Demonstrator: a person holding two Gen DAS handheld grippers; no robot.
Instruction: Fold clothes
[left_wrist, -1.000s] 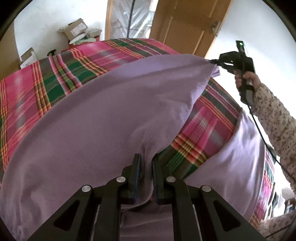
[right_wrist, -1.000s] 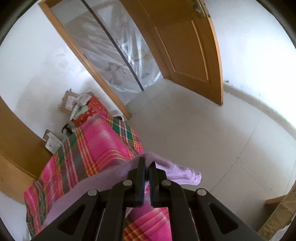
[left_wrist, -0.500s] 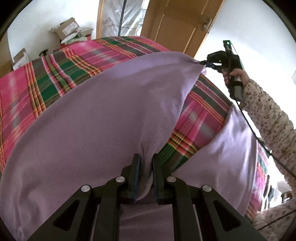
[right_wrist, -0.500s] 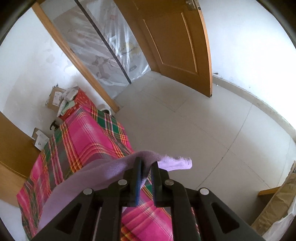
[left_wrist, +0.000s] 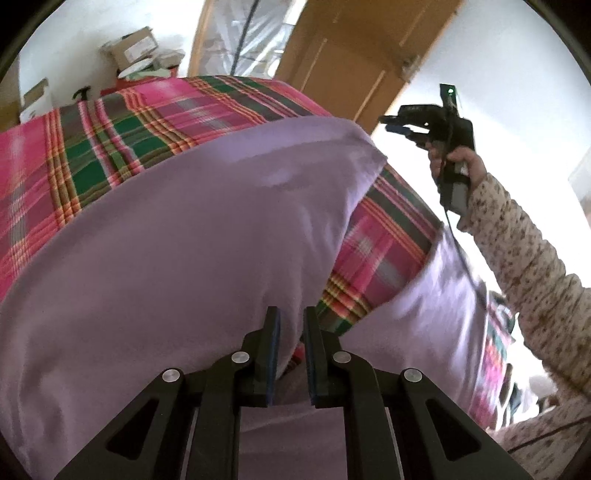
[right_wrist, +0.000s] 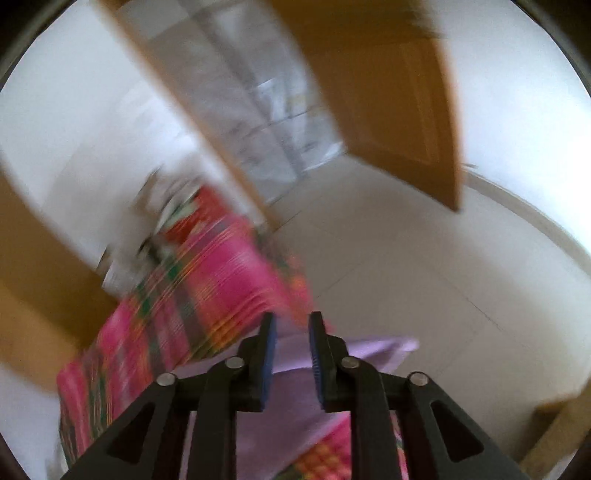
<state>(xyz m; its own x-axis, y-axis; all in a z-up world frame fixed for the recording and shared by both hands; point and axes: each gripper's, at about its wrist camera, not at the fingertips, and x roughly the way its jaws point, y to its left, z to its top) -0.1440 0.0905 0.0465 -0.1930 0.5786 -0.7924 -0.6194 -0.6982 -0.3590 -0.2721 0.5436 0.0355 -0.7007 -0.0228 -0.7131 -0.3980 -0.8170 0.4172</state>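
A: Left wrist view: the left claw (left_wrist: 291, 332) is clenched on the purple garment (left_wrist: 192, 236), which lies on the plaid bed (left_wrist: 122, 125). Its long axis runs ahead and rightward.

B: Right wrist view: the right claw (right_wrist: 291, 341) is released and empty; the cloth lies below. One fold is laid, more remain.

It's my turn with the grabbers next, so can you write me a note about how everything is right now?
Left gripper: jaws a little apart, with a fold of the purple cloth between them; whether they grip it is unclear.
Right gripper: open and empty, raised beyond the cloth's far corner.
Cloth: spread over the plaid bed cover, one flap off to the right.
Done: the far corner is laid down.
Left: probably take new edges and finish folding.
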